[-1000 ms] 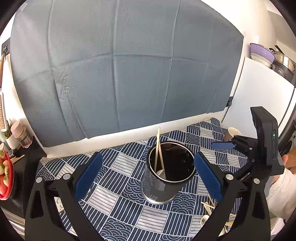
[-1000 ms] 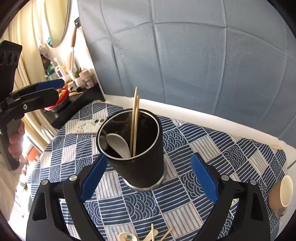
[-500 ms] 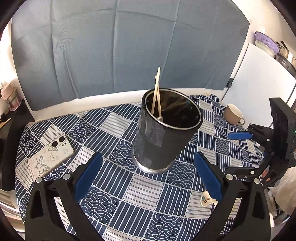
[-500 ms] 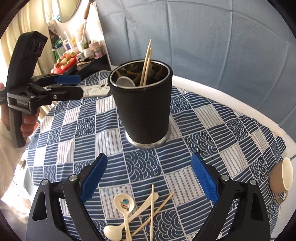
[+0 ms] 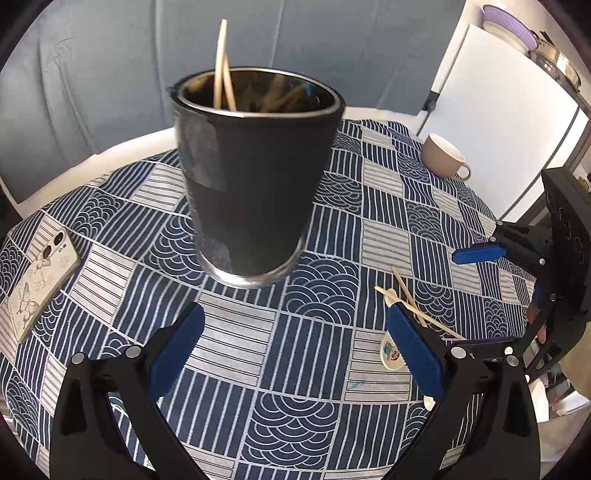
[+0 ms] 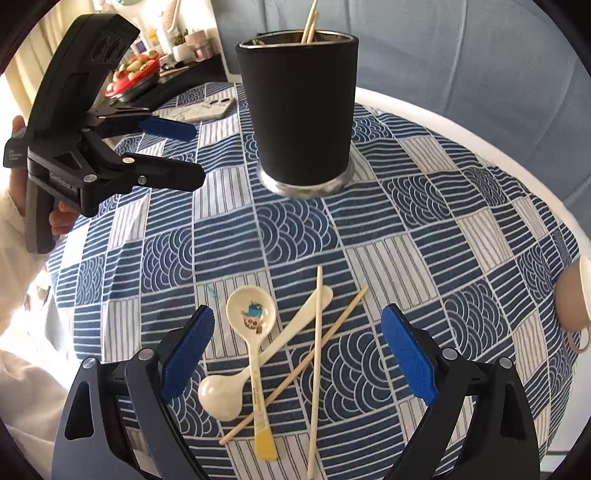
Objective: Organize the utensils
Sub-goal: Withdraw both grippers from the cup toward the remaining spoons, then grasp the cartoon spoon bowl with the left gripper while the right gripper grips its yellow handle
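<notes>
Blue patterned cloth [image 6: 295, 236] is covering the surface. Black holder [image 6: 301, 110] is standing centrally, chopsticks [image 6: 308, 22] inside. Before it, spoons [image 6: 251, 317] and loose chopsticks [image 6: 317, 350] are lying crossed. Left hand-held gripper [image 5: 291, 347] and right hand-held gripper [image 6: 295, 350] are being held released, empty.

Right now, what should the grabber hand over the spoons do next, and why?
Probably lower the right gripper onto the cartoon spoon and close. Its jaws are open and empty right above the pile of two spoons and two chopsticks lying crossed on the cloth, and that spoon lies on top of the plain spoon. The black holder already has chopsticks inside.
</notes>
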